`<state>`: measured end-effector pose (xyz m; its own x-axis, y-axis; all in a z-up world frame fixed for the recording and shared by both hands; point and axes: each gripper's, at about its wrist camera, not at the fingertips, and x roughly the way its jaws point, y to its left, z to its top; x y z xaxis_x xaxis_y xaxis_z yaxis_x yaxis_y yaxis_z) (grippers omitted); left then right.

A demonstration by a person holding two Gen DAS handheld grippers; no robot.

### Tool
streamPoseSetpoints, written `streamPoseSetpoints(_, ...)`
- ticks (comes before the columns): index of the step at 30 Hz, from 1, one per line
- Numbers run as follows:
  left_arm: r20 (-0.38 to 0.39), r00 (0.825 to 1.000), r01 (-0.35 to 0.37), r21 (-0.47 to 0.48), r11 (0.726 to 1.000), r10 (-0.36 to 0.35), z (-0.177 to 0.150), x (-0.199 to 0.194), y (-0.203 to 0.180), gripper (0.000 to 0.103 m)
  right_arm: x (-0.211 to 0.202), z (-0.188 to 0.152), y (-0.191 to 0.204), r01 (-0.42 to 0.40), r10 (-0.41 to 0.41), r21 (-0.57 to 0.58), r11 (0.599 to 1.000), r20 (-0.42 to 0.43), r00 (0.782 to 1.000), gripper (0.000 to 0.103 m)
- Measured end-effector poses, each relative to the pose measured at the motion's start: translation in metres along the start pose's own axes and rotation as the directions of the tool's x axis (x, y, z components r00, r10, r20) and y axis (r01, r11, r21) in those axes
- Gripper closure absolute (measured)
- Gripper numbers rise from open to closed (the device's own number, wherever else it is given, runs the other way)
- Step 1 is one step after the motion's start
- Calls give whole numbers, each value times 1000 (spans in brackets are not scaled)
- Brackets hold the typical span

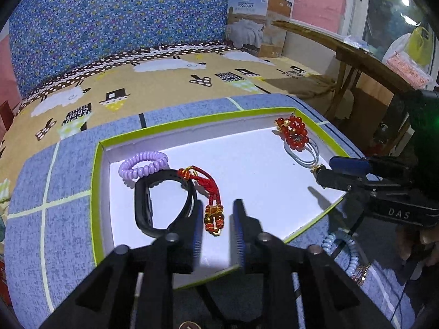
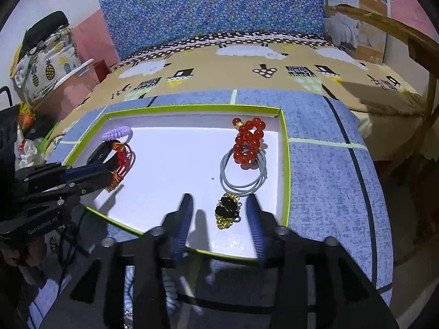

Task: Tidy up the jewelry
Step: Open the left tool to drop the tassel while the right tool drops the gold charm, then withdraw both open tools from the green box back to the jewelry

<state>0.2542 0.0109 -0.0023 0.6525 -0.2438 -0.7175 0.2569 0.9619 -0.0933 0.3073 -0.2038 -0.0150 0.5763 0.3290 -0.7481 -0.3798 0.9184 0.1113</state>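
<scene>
Inside the green-rimmed tray (image 1: pixel 96 181), both grippers (image 1: pixel 216 224) (image 2: pixel 219 219) apart over released jewelry, bare white floor between.

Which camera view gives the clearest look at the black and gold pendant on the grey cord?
The right wrist view: the black and gold pendant lies whole between the open fingers of the right tool. The left wrist view shows only a gold tip beside that tool's fingers.

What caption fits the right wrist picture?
Open right gripper over a black-and-gold charm in the green-rimmed tray.
</scene>
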Motion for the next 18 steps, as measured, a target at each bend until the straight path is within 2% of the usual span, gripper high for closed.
streamPoseSetpoints(7,34,999,-15,7,1000,15,-6,-21,2,78,-20,-7,2,-9,9,7,1000,27,1000,59)
streamPoseSetpoints(18,135,989,-58,-66,996,66,-41,-96,7,78,-85,-40,26,-25,27,-15,1000,129,991,60)
